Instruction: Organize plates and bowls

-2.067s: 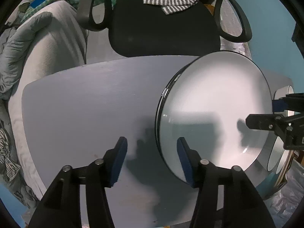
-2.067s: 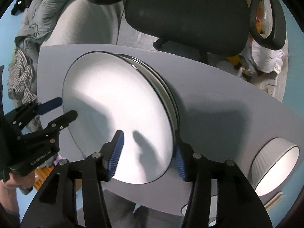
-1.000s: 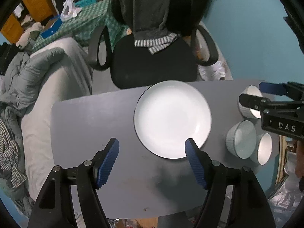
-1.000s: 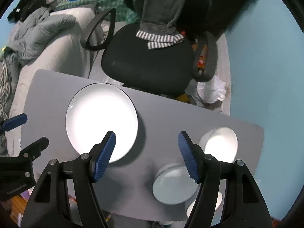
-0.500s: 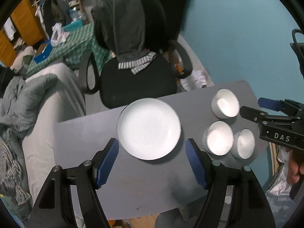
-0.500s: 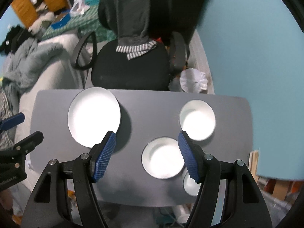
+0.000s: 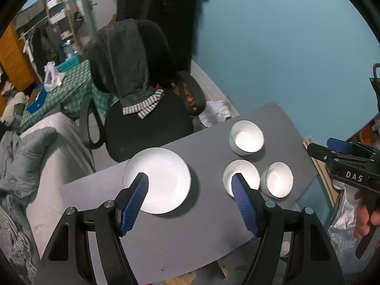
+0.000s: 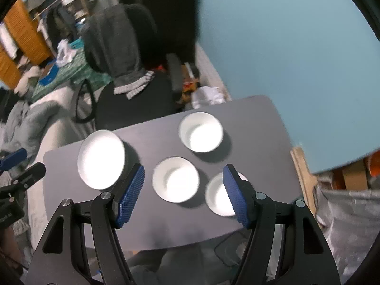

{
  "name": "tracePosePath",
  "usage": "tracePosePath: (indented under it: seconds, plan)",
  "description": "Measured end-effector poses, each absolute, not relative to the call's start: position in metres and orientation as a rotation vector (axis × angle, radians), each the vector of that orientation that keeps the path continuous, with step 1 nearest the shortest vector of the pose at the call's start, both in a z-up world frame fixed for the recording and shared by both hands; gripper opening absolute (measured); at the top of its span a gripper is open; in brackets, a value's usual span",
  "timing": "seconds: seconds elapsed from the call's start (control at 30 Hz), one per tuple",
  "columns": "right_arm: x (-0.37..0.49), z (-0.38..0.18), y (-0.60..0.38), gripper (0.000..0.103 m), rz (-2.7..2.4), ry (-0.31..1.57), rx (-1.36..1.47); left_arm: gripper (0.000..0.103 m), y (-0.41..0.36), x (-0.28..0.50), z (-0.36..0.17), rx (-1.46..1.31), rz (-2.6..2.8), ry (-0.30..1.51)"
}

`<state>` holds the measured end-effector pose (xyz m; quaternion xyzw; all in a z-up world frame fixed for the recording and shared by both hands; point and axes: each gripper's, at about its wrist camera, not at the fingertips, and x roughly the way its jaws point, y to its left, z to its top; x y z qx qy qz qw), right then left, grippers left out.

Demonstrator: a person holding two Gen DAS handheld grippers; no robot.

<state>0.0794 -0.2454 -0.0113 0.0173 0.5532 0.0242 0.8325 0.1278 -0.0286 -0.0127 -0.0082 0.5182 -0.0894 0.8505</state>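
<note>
1. Nearest, the left gripper (image 7: pixel 190 187) and right gripper (image 8: pixel 184 180) hang above the grey tabletop (image 7: pixel 166 237), jaws spread wide, holding nothing.
2. Below, a white round plate (image 7: pixel 163 180) lies flat at the table's left.
3. Beside it, three white ribbed bowls (image 8: pixel 175 178) stand clustered, separate, unstacked.
4. Beyond stands a black office chair (image 7: pixel 147 123) draped with grey cloth.

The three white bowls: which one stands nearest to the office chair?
The far bowl, alone by the table's back edge. The middle bowl and the front-right bowl sit closer to the camera, side by side.
</note>
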Motion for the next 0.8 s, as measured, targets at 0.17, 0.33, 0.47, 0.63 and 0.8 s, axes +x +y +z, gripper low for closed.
tracePosePath:
  seconds: [0.17,0.33,0.47,0.63,0.8]
  plan:
    - [0.062,-0.006,-0.267,0.068,-0.020,1.164,0.065,0.074,-0.046,0.130,-0.013,-0.016,-0.260,1.106]
    - [0.045,-0.004,-0.288,0.068,-0.074,1.169,0.108,0.074,-0.064,0.133,-0.013,0.014,-0.315,1.106]
    - [0.037,-0.004,-0.301,0.068,-0.098,1.176,0.145,0.074,-0.076,0.136,-0.014,0.024,-0.349,1.108]
    - [0.034,-0.005,-0.306,0.068,-0.103,1.175,0.146,0.074,-0.088,0.139,-0.017,0.015,-0.378,1.115]
    - [0.038,-0.010,-0.310,0.068,-0.097,1.176,0.158,0.074,-0.099,0.141,-0.028,0.056,-0.377,1.119]
